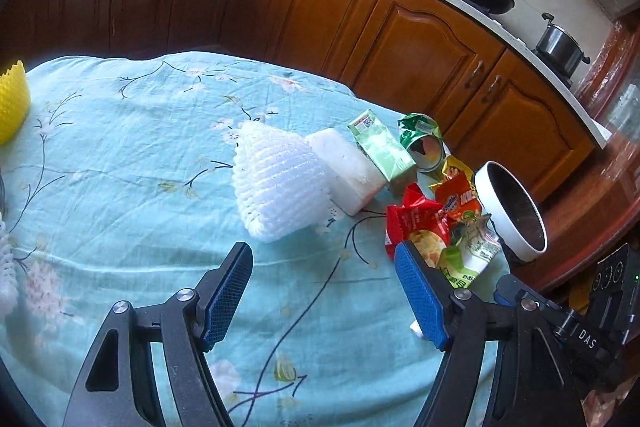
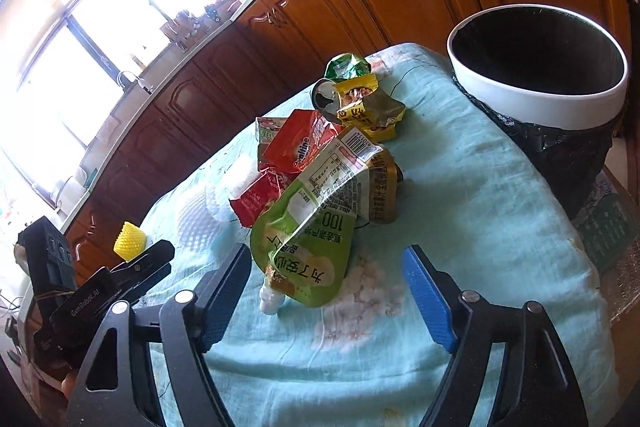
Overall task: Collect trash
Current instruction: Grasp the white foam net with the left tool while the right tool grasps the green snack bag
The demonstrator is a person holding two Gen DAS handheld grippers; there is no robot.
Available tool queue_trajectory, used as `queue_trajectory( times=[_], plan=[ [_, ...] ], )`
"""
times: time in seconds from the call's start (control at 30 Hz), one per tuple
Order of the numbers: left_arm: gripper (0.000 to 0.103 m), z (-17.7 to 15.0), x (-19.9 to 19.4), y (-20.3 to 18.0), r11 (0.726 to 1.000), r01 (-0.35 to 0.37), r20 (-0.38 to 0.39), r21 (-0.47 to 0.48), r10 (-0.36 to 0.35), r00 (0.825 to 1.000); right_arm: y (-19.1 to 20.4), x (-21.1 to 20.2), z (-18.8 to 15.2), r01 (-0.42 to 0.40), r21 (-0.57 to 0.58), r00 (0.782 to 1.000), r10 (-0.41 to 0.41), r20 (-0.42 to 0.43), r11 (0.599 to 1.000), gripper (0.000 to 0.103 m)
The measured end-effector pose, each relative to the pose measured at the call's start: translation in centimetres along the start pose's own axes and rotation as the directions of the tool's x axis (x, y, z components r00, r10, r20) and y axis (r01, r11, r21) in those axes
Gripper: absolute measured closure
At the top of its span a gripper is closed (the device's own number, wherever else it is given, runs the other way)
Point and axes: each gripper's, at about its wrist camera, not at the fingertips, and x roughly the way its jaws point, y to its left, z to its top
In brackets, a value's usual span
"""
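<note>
Green pouch (image 2: 310, 227) best taken mid-body by right gripper (image 2: 326, 291), jaws spread, empty; left gripper (image 1: 324, 291) likewise spread, empty.

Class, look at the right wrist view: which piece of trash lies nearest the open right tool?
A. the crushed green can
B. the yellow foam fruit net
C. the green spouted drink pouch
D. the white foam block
C: the green spouted drink pouch lies just ahead of the right tool, its white spout pointing toward the open fingers, while the crushed green can sits far behind it near the bin.
</note>
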Motion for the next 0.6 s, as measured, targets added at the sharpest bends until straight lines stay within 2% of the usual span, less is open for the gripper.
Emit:
queue_trajectory(
  times=[0.27,0.3,0.4,0.43,0.53,0.6],
  plan=[
    [0.031,2.8,3.4,1.3,0.999,-0.028,0.006,-0.020,0.028,1.000,0.6,2.6,1.2,0.014,0.018,0.999,-0.013,-0.032,1.000,0.049],
    [0.035,2.9,4.0,1.3,0.999,-0.033,-0.004,-0.016,0.033,0.999,0.6,2.9,1.2,0.019,0.022,0.999,-0.018,-0.039,1.000,0.051],
    [0.068,2.7,5.6,1.4,1.000,-0.008,-0.042,-0.029,0.007,0.999,0.2,3.9,1.3,0.014,0.047,0.998,-0.011,-0.060,0.999,0.066],
    [0.073,2.7,5.8,1.5,0.999,0.002,-0.046,-0.032,-0.003,0.999,0.2,4.1,1.4,0.005,0.048,0.998,-0.002,-0.061,0.999,0.068],
    [0.084,2.4,5.2,1.2,1.000,0.011,-0.029,-0.011,-0.011,1.000,0.7,3.5,1.4,0.009,0.011,0.999,-0.009,-0.034,1.000,0.087],
    [0.089,2.0,4.5,0.8,1.000,0.020,-0.019,0.001,-0.020,1.000,1.1,2.9,1.4,0.008,-0.008,1.000,-0.008,-0.020,1.000,0.092]
  ],
)
